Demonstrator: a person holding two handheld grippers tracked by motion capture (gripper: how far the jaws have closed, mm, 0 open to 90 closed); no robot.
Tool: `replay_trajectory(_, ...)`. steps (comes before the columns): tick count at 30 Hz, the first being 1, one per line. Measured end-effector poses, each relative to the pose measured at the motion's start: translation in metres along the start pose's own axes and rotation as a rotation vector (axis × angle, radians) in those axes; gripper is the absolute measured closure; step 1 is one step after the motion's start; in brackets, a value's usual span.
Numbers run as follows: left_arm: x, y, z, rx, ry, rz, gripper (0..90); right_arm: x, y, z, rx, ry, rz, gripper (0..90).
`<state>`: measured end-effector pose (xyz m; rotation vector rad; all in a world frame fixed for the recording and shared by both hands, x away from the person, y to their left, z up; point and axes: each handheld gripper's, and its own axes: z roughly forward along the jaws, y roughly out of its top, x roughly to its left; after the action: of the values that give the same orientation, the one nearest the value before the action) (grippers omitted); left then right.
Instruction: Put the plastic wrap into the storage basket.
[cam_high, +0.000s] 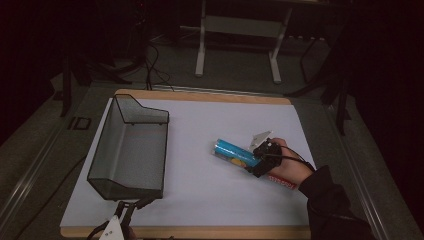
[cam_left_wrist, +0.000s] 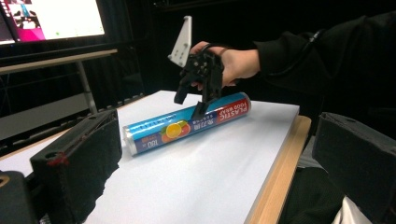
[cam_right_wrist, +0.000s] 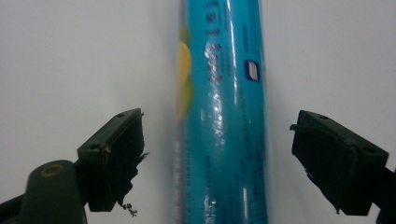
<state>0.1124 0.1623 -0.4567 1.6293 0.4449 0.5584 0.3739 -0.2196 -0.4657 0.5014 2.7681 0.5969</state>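
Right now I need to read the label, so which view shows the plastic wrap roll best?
The left gripper view: the whole plastic wrap roll lies side-on, its label readable. The high view shows the roll small and dim. The right gripper view shows a blurred stretch between open jaws.

Glossy plastic-wrapped roll (cam_right_wrist: 222, 116), matt white tabletop (cam_high: 200, 190), wire-mesh basket (cam_high: 131, 150)

The right gripper (cam_high: 258, 161), held in a hand (cam_high: 287, 167) with a dark sleeve reaching in from the right, tilts down with jaws parted, not gripping, while the left gripper (cam_high: 131, 207) rests low at the near edge, jaws wide apart.
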Motion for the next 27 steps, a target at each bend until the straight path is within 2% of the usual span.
replay_trajectory(5,0.0,0.0,0.0,0.004,-0.003,-0.002,2.3,-0.006,0.004,0.01,0.093,0.02,-0.002,16.5)
replay_trajectory(9,0.0,0.0,0.0,0.004,-0.004,0.0,2.3,-0.012,0.007,0.019,0.162,0.056,0.004,16.6)
replay_trajectory(11,0.0,0.0,0.0,0.005,-0.004,0.001,2.3,-0.013,0.009,0.024,0.205,0.083,0.003,20.7)
replay_trajectory(17,0.0,-0.001,0.0,0.005,-0.003,0.0,2.3,-0.014,0.013,0.036,0.274,0.093,-0.019,23.7)
replay_trajectory(23,0.0,-0.001,0.0,0.008,-0.005,0.002,2.3,-0.018,0.015,0.046,0.367,0.141,-0.015,27.7)
replay_trajectory(27,0.0,-0.001,0.0,0.009,-0.006,0.003,2.3,-0.021,0.017,0.048,0.392,0.16,-0.007,29.8)
